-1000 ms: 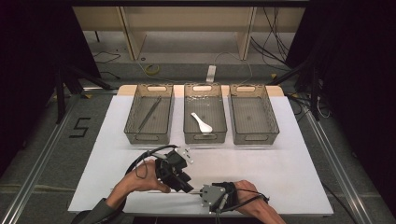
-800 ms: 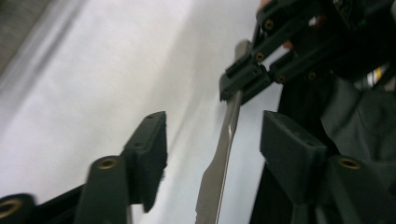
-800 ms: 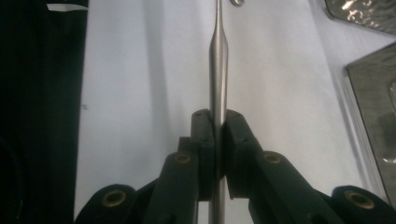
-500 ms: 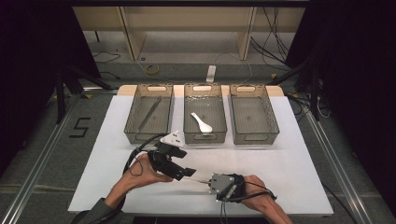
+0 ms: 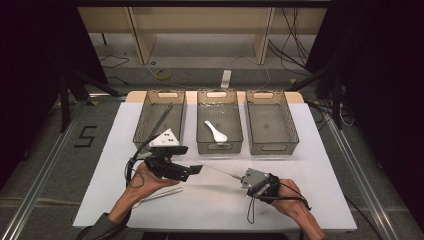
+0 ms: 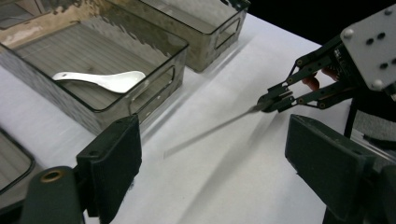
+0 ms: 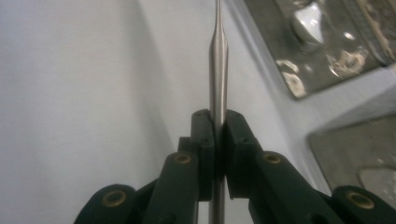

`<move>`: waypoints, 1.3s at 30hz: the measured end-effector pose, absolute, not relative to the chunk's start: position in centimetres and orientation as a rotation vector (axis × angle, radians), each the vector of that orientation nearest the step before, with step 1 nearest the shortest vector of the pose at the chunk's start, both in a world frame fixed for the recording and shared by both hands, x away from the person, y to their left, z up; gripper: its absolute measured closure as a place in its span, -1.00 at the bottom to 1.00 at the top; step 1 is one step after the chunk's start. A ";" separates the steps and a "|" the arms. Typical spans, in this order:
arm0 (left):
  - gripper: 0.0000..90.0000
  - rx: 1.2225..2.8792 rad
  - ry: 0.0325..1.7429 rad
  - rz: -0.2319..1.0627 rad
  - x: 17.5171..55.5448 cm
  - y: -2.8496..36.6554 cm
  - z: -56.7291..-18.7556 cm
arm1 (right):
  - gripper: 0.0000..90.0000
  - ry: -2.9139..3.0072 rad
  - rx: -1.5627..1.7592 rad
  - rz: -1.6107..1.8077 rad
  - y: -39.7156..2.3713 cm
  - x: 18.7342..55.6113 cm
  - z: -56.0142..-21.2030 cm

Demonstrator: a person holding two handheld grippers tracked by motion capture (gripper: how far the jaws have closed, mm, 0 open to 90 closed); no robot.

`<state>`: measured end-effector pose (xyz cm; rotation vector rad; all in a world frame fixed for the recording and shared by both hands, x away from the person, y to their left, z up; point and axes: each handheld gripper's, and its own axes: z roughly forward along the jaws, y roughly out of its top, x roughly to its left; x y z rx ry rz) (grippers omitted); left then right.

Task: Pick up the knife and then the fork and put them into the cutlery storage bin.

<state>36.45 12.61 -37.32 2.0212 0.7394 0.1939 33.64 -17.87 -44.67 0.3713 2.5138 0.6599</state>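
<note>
A thin metal chopstick [image 5: 218,170] hangs just above the white table, and my right gripper [image 5: 239,178] is shut on its thick end. In the right gripper view the pads [image 7: 203,140] clamp the chopstick [image 7: 218,51], which points away. My left gripper [image 5: 193,171] stands open to its left. Its jaws have just been opening, with nothing between them. In the left gripper view the chopstick [image 6: 210,133] lies beyond my left gripper [image 6: 215,154], held by the right gripper [image 6: 273,99]. A second chopstick [image 5: 159,194] lies on the table by the left hand.
Three clear bins stand in a row at the back. The left bin [image 5: 142,131] holds a thin stick [image 5: 161,120]. A white spoon [image 5: 216,132] lies in the middle bin [image 5: 220,146]. Nothing lies in the right bin [image 5: 273,148]. The table's front edge is close to both forearms.
The left jaws opened wide and let go of the chopstick. The right hand drew away to the right with the chopstick in its grip. The left hand rose a little.
</note>
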 end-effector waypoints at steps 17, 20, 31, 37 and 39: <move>-0.62 1.987 0.832 0.236 36.6 15.8 -39.2 | 0.88 2.368 0.730 0.815 -22.9 37.0 -41.7; -0.62 1.988 0.841 0.242 36.5 16.1 -39.4 | 0.88 2.347 0.779 0.827 -23.4 37.8 -41.2; -0.62 2.010 0.865 0.275 35.9 17.5 -40.2 | 0.88 2.277 0.945 0.888 -24.5 41.5 -39.6; -0.63 1.992 0.877 0.289 35.5 18.3 -40.5 | 0.88 2.245 1.038 0.921 -24.5 43.7 -38.9; -0.63 1.982 0.873 0.281 35.4 18.5 -40.5 | 0.88 2.231 1.079 0.944 -24.6 44.5 -38.7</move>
